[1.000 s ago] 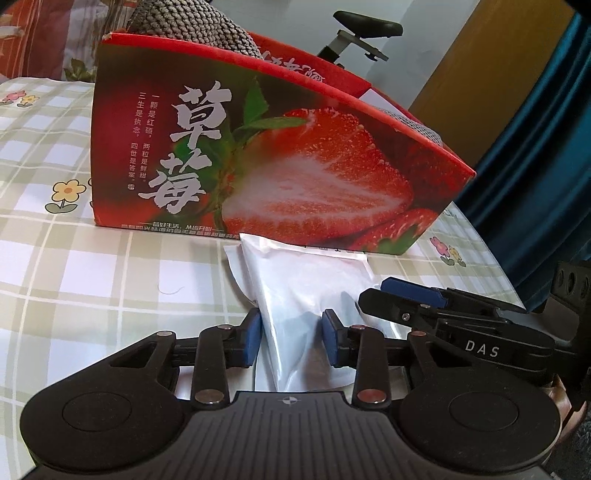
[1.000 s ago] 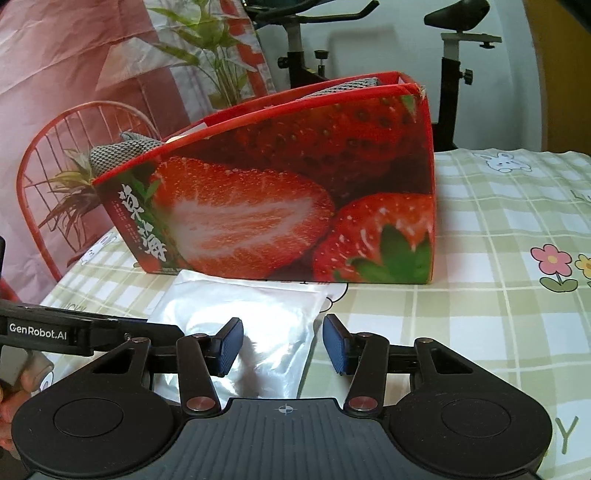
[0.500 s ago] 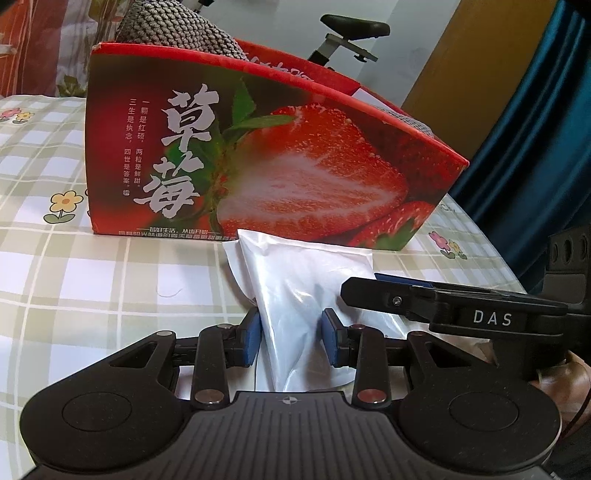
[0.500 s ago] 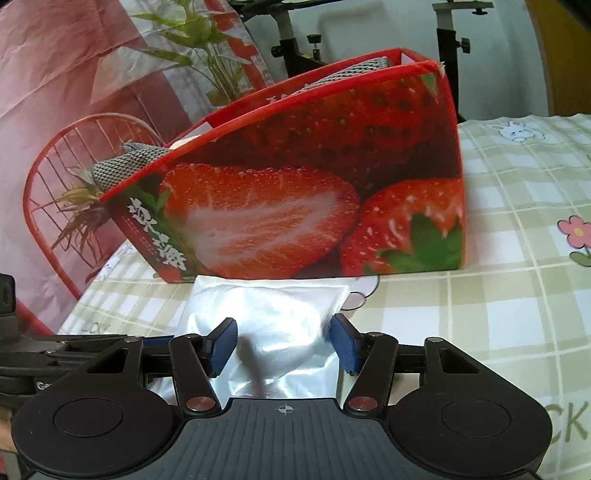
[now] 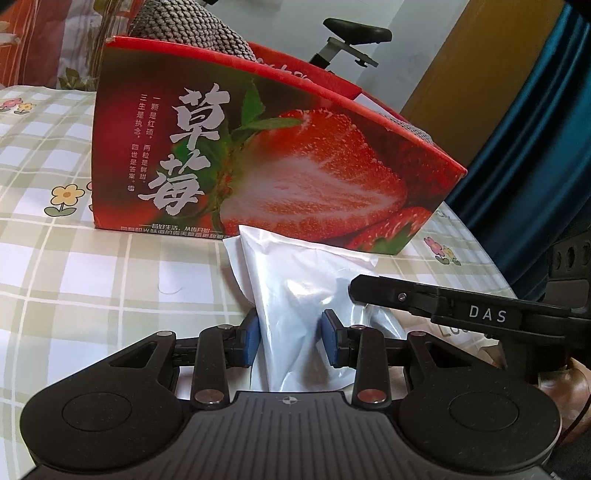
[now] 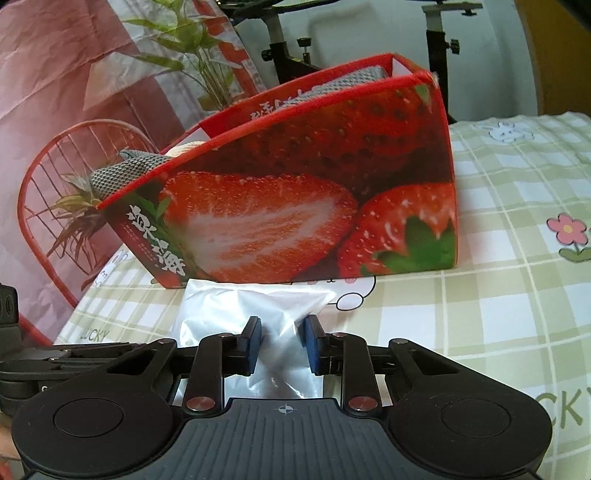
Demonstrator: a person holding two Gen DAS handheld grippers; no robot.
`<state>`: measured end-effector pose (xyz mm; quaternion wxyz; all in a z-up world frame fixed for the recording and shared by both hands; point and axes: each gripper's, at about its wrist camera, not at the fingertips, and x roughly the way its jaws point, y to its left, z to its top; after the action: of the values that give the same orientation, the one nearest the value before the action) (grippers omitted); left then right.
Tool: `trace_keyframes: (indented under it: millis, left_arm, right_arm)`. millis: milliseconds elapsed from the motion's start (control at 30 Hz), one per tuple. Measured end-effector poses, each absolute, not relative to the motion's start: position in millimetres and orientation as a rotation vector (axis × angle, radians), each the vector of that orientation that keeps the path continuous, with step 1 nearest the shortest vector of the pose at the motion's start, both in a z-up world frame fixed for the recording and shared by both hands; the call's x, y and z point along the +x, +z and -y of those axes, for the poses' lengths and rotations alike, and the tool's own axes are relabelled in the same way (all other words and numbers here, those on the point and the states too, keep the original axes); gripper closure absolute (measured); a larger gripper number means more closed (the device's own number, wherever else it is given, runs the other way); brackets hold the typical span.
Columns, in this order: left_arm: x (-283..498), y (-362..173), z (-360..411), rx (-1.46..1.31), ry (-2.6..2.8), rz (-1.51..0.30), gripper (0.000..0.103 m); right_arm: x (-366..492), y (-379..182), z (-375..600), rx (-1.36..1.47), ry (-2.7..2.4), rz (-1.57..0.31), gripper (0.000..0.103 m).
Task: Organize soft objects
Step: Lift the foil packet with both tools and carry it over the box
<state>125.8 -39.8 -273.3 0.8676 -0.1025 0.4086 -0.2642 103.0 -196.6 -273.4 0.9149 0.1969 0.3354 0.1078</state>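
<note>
**poster1:** So the white plastic pouch [image 5: 295, 295] is lying on the checked tablecloth [image 5: 74, 280], right up against the front of the strawberry box [image 5: 258, 166]. It's looking glossy, crinkly and soft, kind of puffed in the middle. The left gripper [image 5: 291, 341] is clamping its blue pads on the near end of the pouch, and the plastic is bunching into a wedge between them.

**poster2:** And the right gripper [image 6: 282, 345]? From its own camera the jaws are closing, with the pouch's plastic sitting between the blue pads and puckering into folds there, so it's pinching it already as far as I can see.

**poster1:** Yeah, and in the left view its black finger is lying across the pouch's right side, so that edge is getting hidden. The pouch's nearest end is also disappearing under each gripper body.

**poster2:** The box is glossy printed cardboard, red rim, slanted top edge. A grey knitted fabric [image 5: 192, 33] is poking over its rim, bumpy waffle texture. How far down it's going, I can't tell, the box wall is covering it.

**poster1:** Same. Behind it an exercise bike [image 6: 288, 44] is getting cut off at the top of the frame.
</note>
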Motion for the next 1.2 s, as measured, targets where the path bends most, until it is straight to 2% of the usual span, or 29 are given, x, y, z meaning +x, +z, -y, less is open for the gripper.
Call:
trace_keyframes:
  millis: [833, 1200]
  left_arm:
    - [101.9, -156.8, 32.3, -0.146, -0.63, -0.624, 0.065]
    - [129.4, -137.0, 40.3, -0.145, -0.635, -0.606, 0.065]
  right_arm:
    - [73.6, -153.4, 191.3, 0.303, 0.219, -0.482, 0.08]
    - [98.8, -117.9, 199.2, 0.285, 0.232, -0.455, 0.08]
